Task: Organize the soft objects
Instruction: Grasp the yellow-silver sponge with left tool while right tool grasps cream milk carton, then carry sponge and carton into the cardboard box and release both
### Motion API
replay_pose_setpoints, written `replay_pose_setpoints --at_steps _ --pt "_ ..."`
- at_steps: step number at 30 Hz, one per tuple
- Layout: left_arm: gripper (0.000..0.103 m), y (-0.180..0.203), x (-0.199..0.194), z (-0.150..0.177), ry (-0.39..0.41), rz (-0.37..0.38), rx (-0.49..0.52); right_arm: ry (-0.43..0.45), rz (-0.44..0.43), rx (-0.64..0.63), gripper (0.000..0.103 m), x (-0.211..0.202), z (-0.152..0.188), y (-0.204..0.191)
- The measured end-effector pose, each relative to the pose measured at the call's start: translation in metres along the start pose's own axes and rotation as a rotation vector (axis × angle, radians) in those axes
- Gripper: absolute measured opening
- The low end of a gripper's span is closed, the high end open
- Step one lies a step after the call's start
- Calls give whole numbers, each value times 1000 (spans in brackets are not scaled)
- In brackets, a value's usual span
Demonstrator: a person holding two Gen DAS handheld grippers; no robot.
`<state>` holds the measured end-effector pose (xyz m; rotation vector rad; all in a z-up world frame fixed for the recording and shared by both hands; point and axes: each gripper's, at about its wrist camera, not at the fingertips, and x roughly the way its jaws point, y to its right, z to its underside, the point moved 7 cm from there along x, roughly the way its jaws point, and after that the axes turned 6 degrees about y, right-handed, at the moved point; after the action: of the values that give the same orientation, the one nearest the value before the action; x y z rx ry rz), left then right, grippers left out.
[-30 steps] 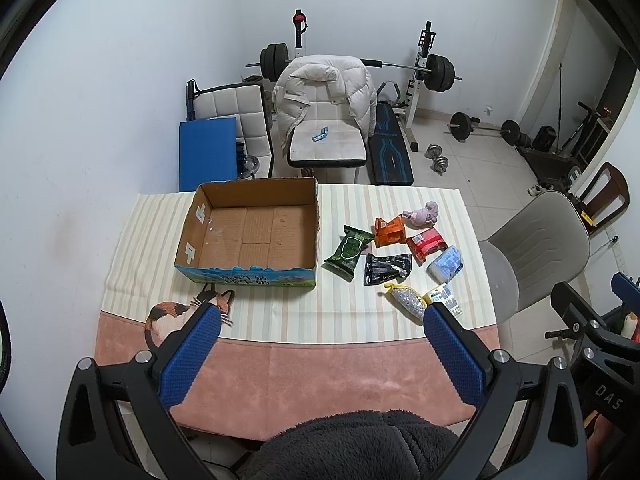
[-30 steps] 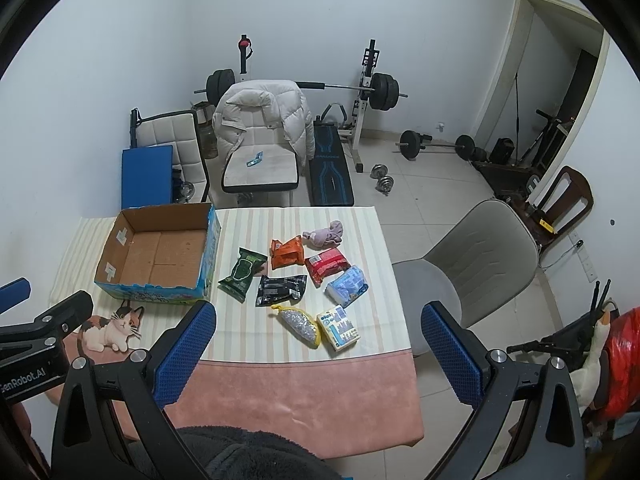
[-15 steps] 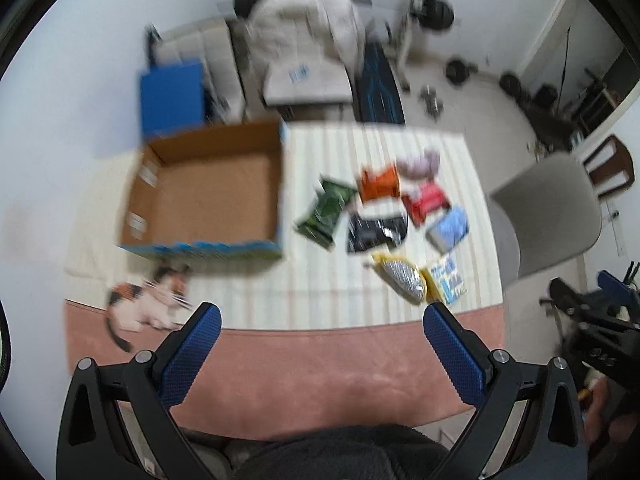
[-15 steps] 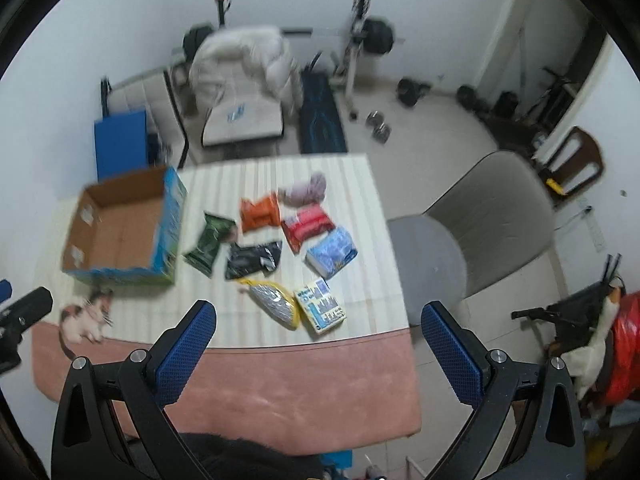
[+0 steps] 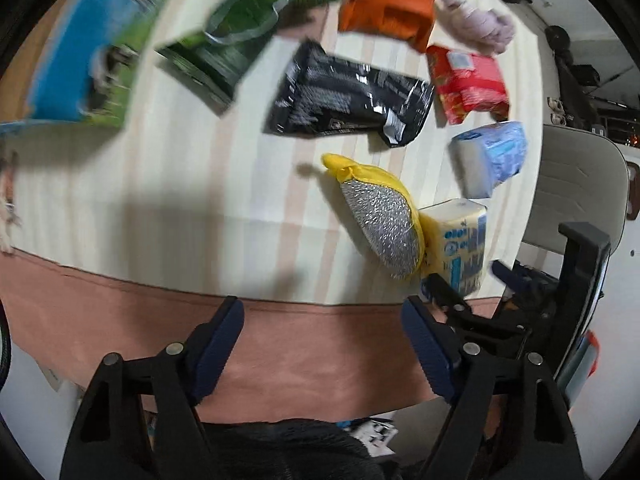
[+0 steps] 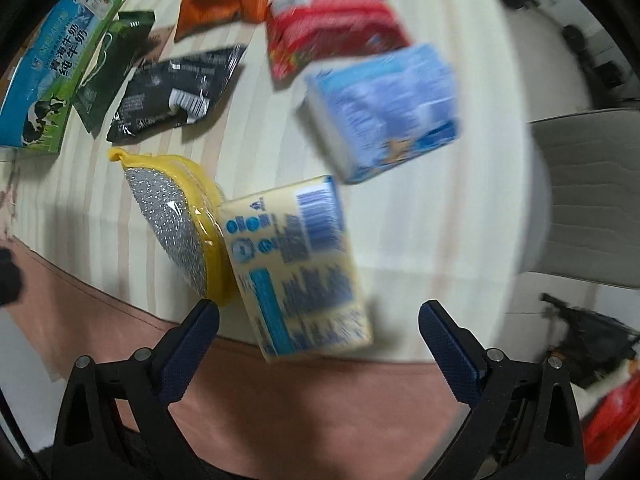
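The soft packets still lie loose on the striped surface (image 5: 192, 184): a yellow tissue pack (image 6: 296, 268) touching a silver scrubber (image 6: 176, 216), with a blue pack (image 6: 384, 112), a red pack (image 6: 332, 28) and a black pouch (image 6: 176, 88) farther off. A second ago both grippers were high over the room; now they hang close above the packets. The right gripper (image 6: 320, 320) straddles the tissue pack, fingers wide, just narrowing, holding nothing. The left gripper (image 5: 320, 320) is open, empty. A first pickup looks imminent; the box (image 6: 52, 68) waits at the left.

Scrubber pouch (image 6: 176, 220) touching tissue pack (image 6: 296, 268) at left; box (image 6: 52, 68) far left, apparently behind snack bags (image 6: 176, 88)
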<state>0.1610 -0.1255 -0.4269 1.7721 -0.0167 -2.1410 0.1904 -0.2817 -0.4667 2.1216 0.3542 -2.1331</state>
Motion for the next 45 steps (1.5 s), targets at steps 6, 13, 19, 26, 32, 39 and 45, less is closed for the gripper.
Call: replay_pose_setpoints --at_steps 6,13,19,26,32,39,45 --pt "80 22 46 -14 -73 55 -77 -42 -18 120 70 20 20 30" --pt "80 51 90 -26 -111 51 -140 -73 -99 287 72 35 53 69" --pt "56 71 85 -25 -62 -151 85 -31 -85 336 78 27 50 96" --pt "45 74 82 -11 4 -320 245 -75 -48 353 78 30 50 118" --pt "36 73 80 10 67 -299 247 -71 -15 368 66 59 68 115" --pt "36 38 -10 54 196 -194 261 5 -127 324 66 7 74 87" --pt "36 -30 -135 64 361 -111 182 134 -280 186 66 -67 41 4"
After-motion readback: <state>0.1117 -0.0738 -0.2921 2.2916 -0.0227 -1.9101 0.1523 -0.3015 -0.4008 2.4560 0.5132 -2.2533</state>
